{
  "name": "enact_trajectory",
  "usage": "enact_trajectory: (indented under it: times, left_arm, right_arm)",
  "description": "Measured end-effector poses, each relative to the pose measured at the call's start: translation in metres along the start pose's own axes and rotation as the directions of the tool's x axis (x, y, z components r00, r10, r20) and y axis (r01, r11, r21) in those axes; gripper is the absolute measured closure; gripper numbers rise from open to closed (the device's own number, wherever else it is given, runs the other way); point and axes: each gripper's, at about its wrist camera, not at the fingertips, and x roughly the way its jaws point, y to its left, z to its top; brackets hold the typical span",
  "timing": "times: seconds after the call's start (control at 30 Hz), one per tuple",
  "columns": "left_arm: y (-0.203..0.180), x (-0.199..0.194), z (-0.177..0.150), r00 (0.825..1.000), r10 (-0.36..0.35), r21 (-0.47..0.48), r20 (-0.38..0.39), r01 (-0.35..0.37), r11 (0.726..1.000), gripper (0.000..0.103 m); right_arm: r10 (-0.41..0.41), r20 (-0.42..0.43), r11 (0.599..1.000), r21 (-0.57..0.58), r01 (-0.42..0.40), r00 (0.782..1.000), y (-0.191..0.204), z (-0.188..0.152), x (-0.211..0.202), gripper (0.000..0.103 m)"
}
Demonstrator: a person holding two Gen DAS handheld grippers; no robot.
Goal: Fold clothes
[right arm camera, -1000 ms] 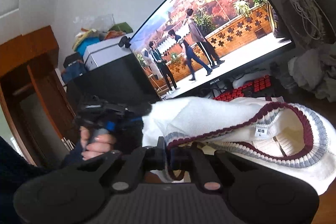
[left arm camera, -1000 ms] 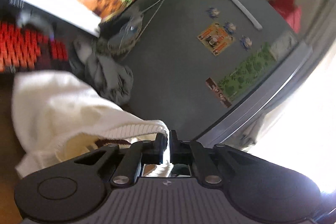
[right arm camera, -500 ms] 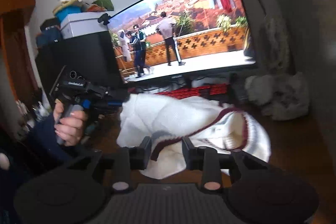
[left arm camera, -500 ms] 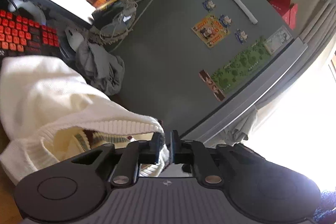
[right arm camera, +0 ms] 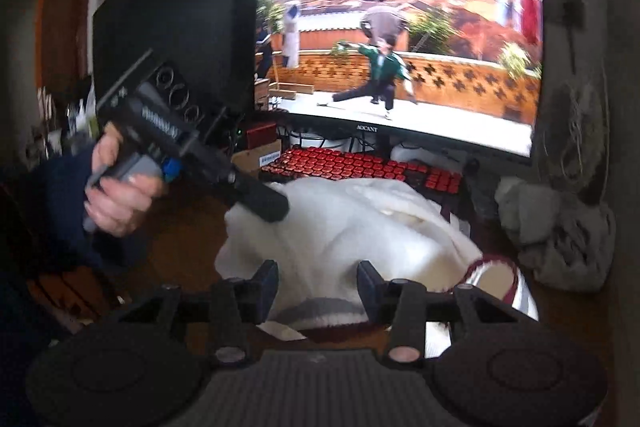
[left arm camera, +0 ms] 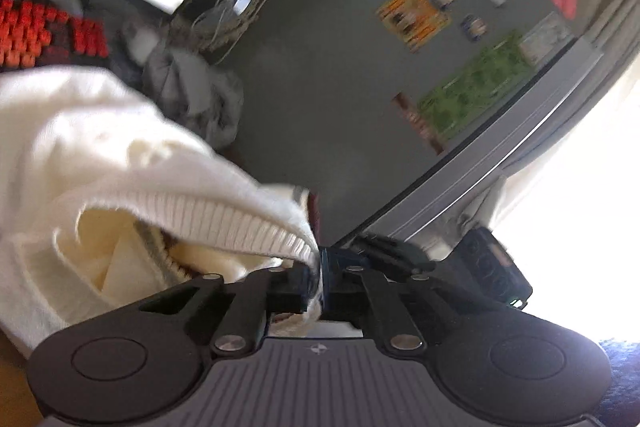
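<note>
Left gripper (left arm camera: 321, 277) is clamped on the ribbed hem of the white sweater (left arm camera: 100, 155), jaws nearly together with knit pinched between them. Right gripper (right arm camera: 317, 285) is wide apart, gripping nothing; the sweater (right arm camera: 344, 227) sits just ahead of its fingers (right arm camera: 266, 283), its maroon-and-grey striped collar by the right finger. Sweater lies bunched on the brown desk (right arm camera: 184, 227), in front of the red keyboard (right arm camera: 360, 167) and the monitor (right arm camera: 400, 47). A hand (right arm camera: 116, 195) in a dark sleeve holds the left gripper (right arm camera: 276, 207), its tip touching the sweater's left edge. A grey cloth (right arm camera: 560, 235) is heaped to the right, beside the sweater, apart from it.
</note>
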Motion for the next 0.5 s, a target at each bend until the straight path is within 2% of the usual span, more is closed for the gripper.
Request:
enact_trajectory:
  times: [0.1, 0.2, 0.23, 0.3, 0.37, 0.43, 0.5]
  left_arm:
    - [-0.009, -0.009, 0.005, 0.999, -0.025, 0.051, 0.043, 0.023, 0.998, 0.099]
    - [-0.016, -0.013, 0.009, 0.998, -0.019, 0.095, 0.065, 0.013, 0.995, 0.099]
    - [-0.017, -0.015, 0.011, 0.997, -0.021, 0.097, 0.073, 0.014, 0.995, 0.099]
    - [-0.018, -0.017, 0.013, 0.996, -0.021, 0.096, 0.091, 0.012, 0.995, 0.099]
    - [-0.019, -0.020, 0.015, 0.994, -0.016, 0.105, 0.105, 0.005, 0.994, 0.098]
    - [-0.025, -0.023, 0.017, 0.994, 0.028, 0.139, 0.108, -0.043, 0.989, 0.098]
    - [-0.035, -0.028, 0.020, 0.987, 0.110, 0.207, 0.120, -0.134, 0.969, 0.097]
  right_arm:
    - [-0.002, 0.025, 0.999, -0.049, 0.004, 1.000, 0.005, 0.010, 0.003, 0.061]
    - [-0.008, 0.061, 0.994, -0.111, 0.014, 0.998, 0.013, 0.021, 0.005, 0.065]
    - [0.002, 0.059, 0.994, -0.112, 0.005, 0.998, 0.013, 0.024, 0.007, 0.077]
    - [0.015, 0.066, 0.994, -0.106, -0.008, 0.998, 0.011, 0.030, 0.010, 0.092]
    - [-0.001, 0.076, 0.994, -0.111, 0.010, 0.997, 0.013, 0.032, 0.012, 0.098]
    - [-0.017, 0.086, 0.993, -0.115, 0.027, 0.996, 0.014, 0.034, 0.014, 0.098]
    - [-0.022, 0.082, 0.994, -0.103, 0.030, 0.996, 0.011, 0.035, 0.014, 0.098]
